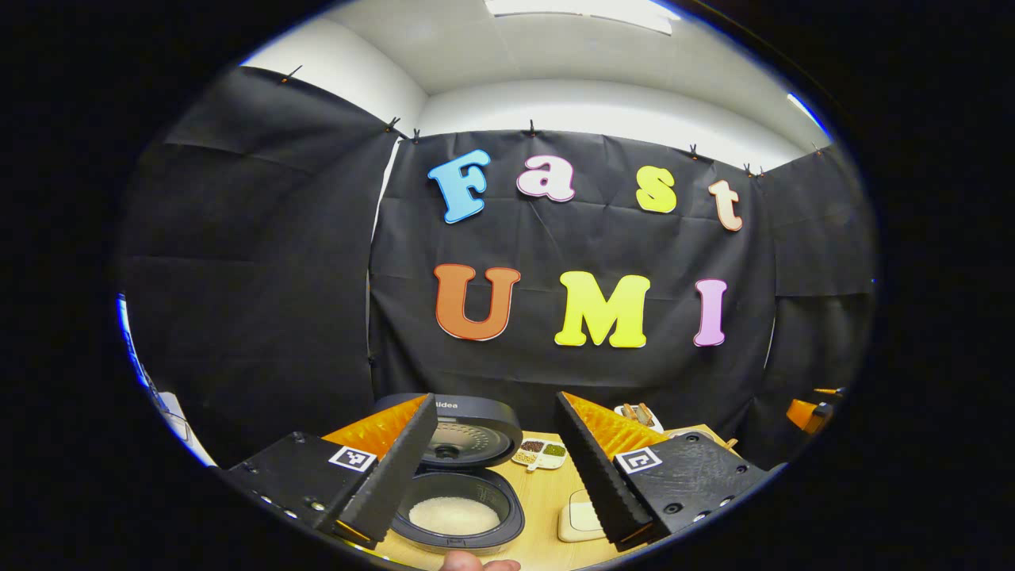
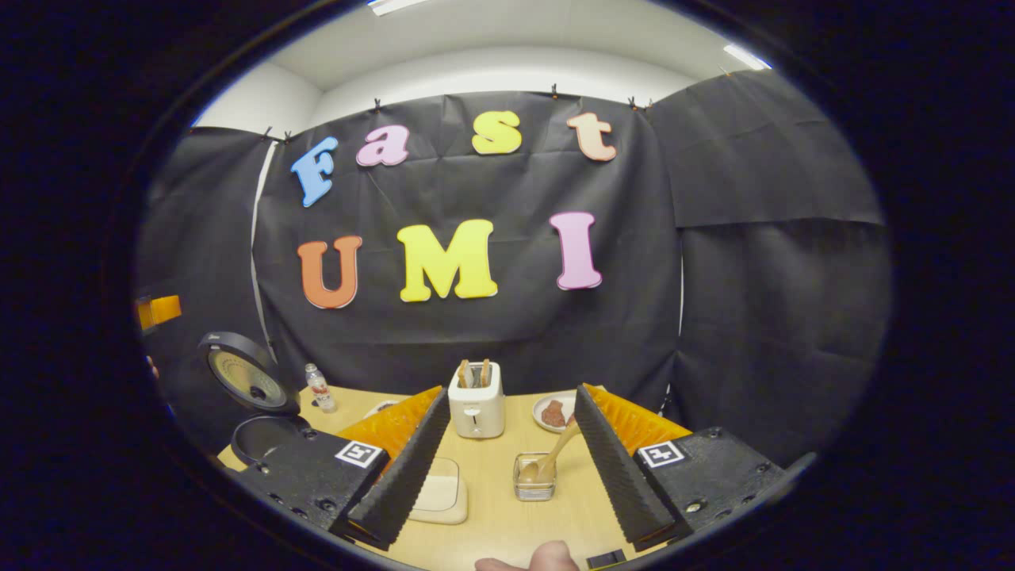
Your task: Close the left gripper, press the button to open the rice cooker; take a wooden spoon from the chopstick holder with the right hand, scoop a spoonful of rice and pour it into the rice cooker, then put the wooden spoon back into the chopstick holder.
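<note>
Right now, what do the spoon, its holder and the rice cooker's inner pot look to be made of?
The wooden spoon looks like pale, matte, unvarnished wood, judging by its tan colour. The chopstick holder looks like clear glass or plastic, since the spoon's bowl shows through its wall; which of the two is unclear. The rice cooker has a dark, slightly glossy inner pot, probably coated metal.

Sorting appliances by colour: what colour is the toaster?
White or cream toaster, clearest in the right gripper view.

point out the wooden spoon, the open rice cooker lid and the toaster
Light wooden spoon point(image 2: 557, 454): right gripper view, mid-handle, above the clear square holder.
Round black rice cooker lid point(image 1: 468, 434): left gripper view, inner face, raised.
White two-slot toaster point(image 2: 476, 406): right gripper view, front face.
</note>
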